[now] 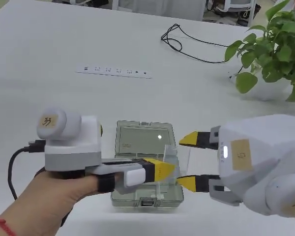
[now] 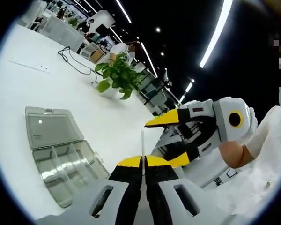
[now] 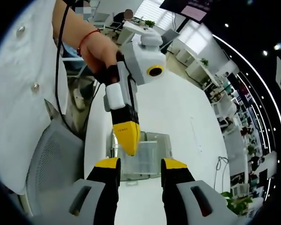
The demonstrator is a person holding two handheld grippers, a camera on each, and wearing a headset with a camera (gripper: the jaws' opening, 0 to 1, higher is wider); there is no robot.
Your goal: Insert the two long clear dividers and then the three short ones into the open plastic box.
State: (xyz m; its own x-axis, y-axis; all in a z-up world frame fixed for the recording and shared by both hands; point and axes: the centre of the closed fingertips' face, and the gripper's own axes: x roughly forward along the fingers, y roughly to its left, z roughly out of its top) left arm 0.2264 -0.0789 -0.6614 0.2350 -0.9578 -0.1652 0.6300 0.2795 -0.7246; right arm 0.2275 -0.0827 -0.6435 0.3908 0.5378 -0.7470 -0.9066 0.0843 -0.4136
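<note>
Two handheld grippers met above an open plastic box (image 1: 137,142) that lay flat toward the near edge of the white tabletop (image 1: 64,39), its lid folded back away from the person. The left hand (image 1: 44,196), with a red cord at the wrist, reached in from the near left and held the left gripper (image 1: 164,169) level, pointing right across the box. Its yellow-tipped jaws were pressed together on a clear divider (image 1: 174,157), which stood upright from them and showed edge-on as a thin line in the left gripper view. The right gripper (image 1: 182,161) came in from the right, facing the left one, with its jaws spread wide, one tip above the other, and nothing between them. The divider hung over the right half of the box, just beside the right gripper's tips and clear of them. In the left gripper view, the box's base held clear partitions forming compartments; their number could not be told. A white power strip (image 1: 113,70) lay toward the middle of the tabletop, a black cable (image 1: 187,42) looped near the far edge, and a potted plant (image 1: 273,49) stood at the far right corner.
</note>
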